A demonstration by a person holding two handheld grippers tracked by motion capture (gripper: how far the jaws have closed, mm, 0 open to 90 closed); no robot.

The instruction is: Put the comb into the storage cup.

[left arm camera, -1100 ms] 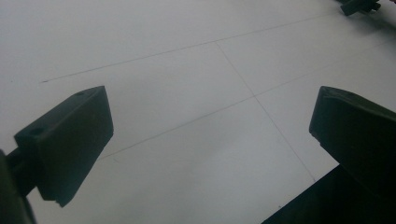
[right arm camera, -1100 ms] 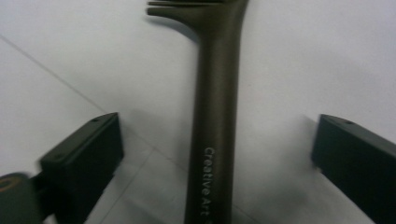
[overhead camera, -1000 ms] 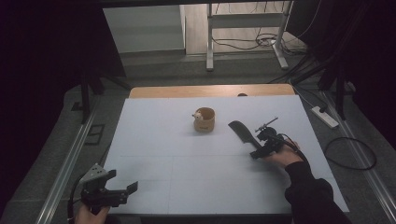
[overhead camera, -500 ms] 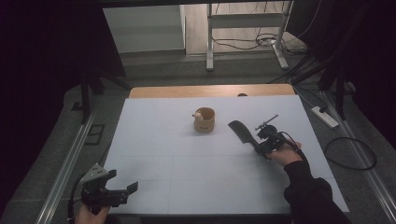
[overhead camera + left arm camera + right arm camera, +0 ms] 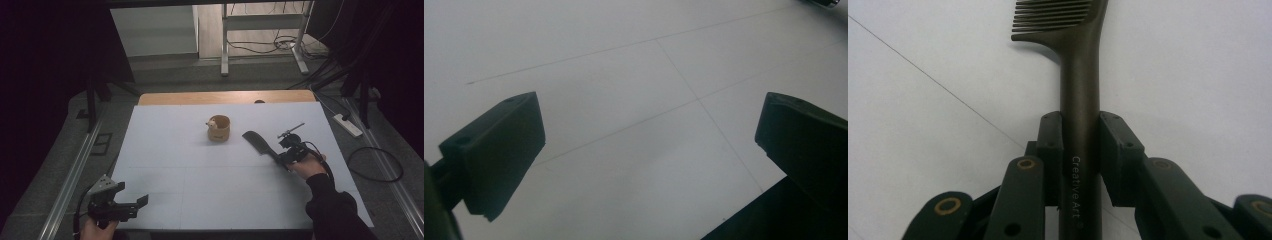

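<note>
Where right gripper (image 5: 1080, 145) closes, comb (image 5: 1079, 75) handle sits clamped between fingers (image 5: 1050, 145).

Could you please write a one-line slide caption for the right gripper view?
Right gripper clamps its black jaws on the handle of a dark brown plastic comb lying on the white table.

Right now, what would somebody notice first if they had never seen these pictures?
Probably the dark comb clamped by its handle in the right gripper, lying on the right side of the white table. Next, the small tan cup standing alone near the middle, apart from the comb. At the near left corner, the left gripper waits with its jaws wide open and nothing between them.
</note>
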